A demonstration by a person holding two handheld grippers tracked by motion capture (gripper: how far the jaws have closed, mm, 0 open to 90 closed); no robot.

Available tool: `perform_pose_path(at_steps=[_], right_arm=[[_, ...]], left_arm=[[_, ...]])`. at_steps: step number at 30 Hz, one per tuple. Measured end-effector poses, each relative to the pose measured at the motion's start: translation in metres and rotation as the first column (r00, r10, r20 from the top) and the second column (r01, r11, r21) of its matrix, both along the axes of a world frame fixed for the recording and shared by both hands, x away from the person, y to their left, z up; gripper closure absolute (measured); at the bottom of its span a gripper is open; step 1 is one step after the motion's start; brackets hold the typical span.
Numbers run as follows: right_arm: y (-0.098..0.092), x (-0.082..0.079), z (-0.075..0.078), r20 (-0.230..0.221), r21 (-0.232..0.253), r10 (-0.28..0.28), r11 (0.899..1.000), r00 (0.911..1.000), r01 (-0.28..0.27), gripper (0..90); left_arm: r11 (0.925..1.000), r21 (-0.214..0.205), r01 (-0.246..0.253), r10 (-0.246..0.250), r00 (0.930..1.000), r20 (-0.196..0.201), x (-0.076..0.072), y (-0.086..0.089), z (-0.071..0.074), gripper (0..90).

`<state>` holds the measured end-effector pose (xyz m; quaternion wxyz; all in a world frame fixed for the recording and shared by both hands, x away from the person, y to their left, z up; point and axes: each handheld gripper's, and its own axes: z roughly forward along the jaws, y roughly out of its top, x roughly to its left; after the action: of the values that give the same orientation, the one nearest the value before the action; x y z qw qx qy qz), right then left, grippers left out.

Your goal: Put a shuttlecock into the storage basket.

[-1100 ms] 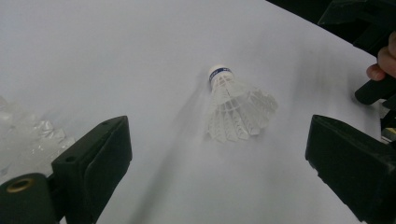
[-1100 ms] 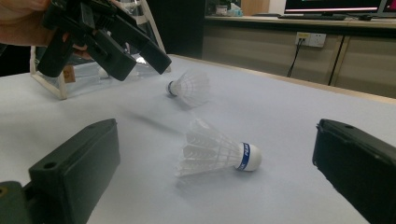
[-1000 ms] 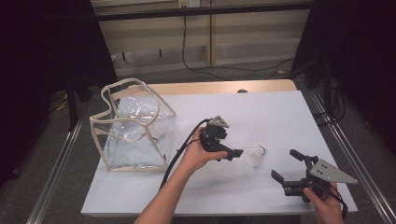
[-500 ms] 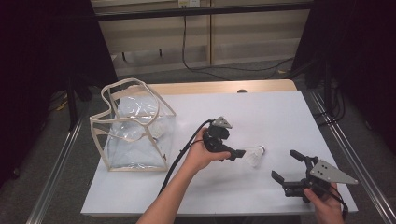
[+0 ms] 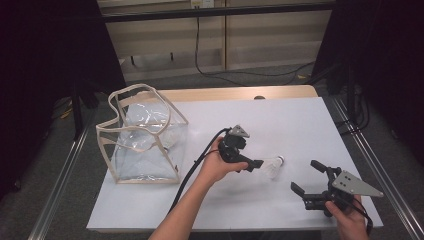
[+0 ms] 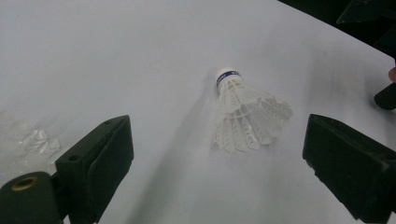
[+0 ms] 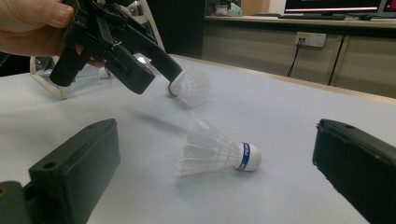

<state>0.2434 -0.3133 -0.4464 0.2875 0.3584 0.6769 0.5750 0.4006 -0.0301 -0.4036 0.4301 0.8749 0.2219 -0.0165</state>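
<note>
Left gripper (image 5: pixel 256 164): black body, blocky rectangular jaws with flat faces, a screw hole in one jaw and a brass-coloured ring at its base; small grey three-cornered plate on top; thick black cable trailing along the bare forearm. Right gripper (image 5: pixel 306 179): black, larger grey triangular plate with small holes.

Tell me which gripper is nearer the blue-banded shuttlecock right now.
Left. In the high view the left gripper has its jaw tips right beside the shuttlecock, jaws open. The right gripper sits farther off, nearer the person, also open.
</note>
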Motion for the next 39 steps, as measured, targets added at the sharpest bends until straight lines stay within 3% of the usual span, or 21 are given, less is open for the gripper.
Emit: perform_pose_path(at_steps=[22,39], right_arm=[[-0.001,-0.002,0.000,0.004,0.002,-0.003,1.000,1.0000,0.003,0.7],[-0.002,-0.001,0.000,0.005,-0.003,-0.002,1.000,1.0000,0.002,0.7]], left_arm=[[0.9999,-0.012,0.010,-0.010,0.9999,-0.010,0.001,-0.010,-0.010,9.3],[0.9998,0.018,0.008,-0.008,0.9999,-0.010,0.006,-0.015,-0.024,14.0]])
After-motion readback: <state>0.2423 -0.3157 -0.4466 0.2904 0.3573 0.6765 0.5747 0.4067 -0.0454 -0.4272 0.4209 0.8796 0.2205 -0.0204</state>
